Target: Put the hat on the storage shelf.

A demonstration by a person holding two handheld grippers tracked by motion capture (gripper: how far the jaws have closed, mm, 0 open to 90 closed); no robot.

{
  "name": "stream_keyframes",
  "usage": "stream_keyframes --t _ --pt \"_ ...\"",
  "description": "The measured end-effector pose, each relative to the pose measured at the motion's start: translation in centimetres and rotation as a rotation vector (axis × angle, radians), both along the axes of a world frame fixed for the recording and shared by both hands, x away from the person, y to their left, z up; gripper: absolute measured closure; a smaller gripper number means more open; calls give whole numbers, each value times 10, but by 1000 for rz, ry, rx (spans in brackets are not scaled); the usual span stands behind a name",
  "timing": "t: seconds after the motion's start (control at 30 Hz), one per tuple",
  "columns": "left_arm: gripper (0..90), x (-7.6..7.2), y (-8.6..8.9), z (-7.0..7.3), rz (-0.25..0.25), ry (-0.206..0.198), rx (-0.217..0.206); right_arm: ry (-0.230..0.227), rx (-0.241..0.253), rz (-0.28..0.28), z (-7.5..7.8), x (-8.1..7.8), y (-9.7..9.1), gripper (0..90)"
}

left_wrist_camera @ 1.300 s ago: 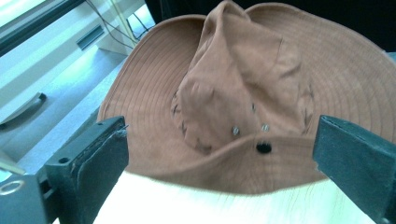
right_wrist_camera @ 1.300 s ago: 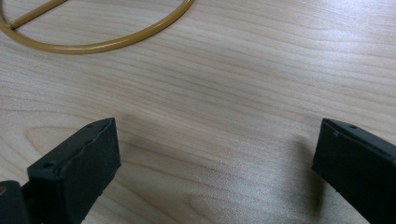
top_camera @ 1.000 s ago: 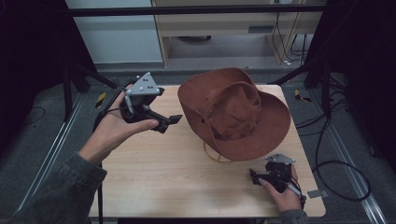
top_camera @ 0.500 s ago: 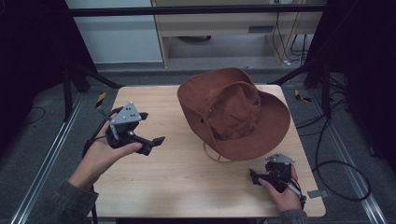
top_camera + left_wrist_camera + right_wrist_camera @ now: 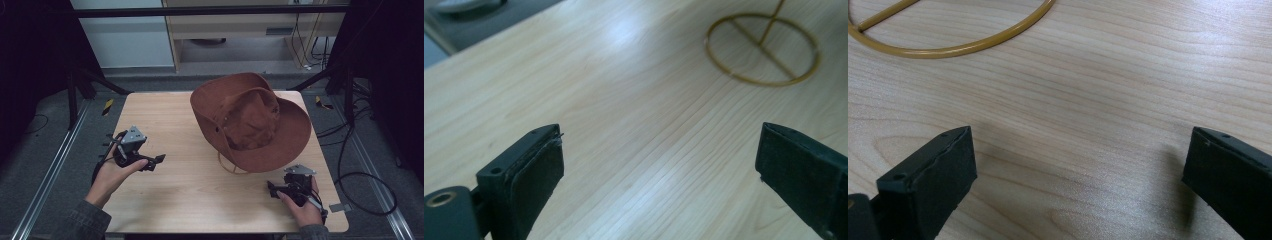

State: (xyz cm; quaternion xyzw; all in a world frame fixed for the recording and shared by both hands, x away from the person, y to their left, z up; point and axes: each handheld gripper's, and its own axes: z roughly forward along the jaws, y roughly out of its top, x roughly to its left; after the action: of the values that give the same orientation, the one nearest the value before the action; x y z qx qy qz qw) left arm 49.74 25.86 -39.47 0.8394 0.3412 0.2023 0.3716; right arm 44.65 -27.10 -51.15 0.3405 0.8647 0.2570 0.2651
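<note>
While my left tongs [image 5: 159,159] and right tongs [image 5: 271,189] both stand with jaws wide apart and hold nothing, the brown wide-brimmed hat [image 5: 250,120] sits on the table's [image 5: 175,200] far right part, its crown dented. Its tan cord [image 5: 227,165] loops onto the wood just before the brim. Bare wood lies between my tongs; my right hand [image 5: 302,207] rests near the front edge.

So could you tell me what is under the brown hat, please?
The hat lies on the wooden table. A yellowish cord loop pokes out from beneath its near brim. Anything else underneath is covered.
</note>
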Motion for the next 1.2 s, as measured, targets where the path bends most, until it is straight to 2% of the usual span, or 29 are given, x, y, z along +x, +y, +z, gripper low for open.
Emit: stream_keyframes --t 0.17,0.3,0.47,0.5,0.6,0.83,0.93,1.13,1.2 --pt "49 1 8 -28 46 33 32 1 0 0 0 0 0 7" --pt "49 -1 13 -46 55 51 49 0 -1 0 0 0 0 7" --pt "47 -3 19 -62 72 73 47 0 -2 0 0 0 0 7" --pt "45 -4 21 -70 75 85 43 0 -1 -1 0 0 0 7" --pt "42 -4 23 -77 72 98 56 0 -1 -1 0 0 0 7" --pt "38 -5 35 -94 101 127 22 0 -1 -1 0 0 0 7" --pt "38 -4 37 -98 114 131 6 2 -3 -4 0 0 0 7" --pt "36 -2 42 -107 123 144 7 2 -2 -4 0 0 0 6" --pt "26 -3 44 -110 121 132 -1 1 -2 -1 0 0 0 7"
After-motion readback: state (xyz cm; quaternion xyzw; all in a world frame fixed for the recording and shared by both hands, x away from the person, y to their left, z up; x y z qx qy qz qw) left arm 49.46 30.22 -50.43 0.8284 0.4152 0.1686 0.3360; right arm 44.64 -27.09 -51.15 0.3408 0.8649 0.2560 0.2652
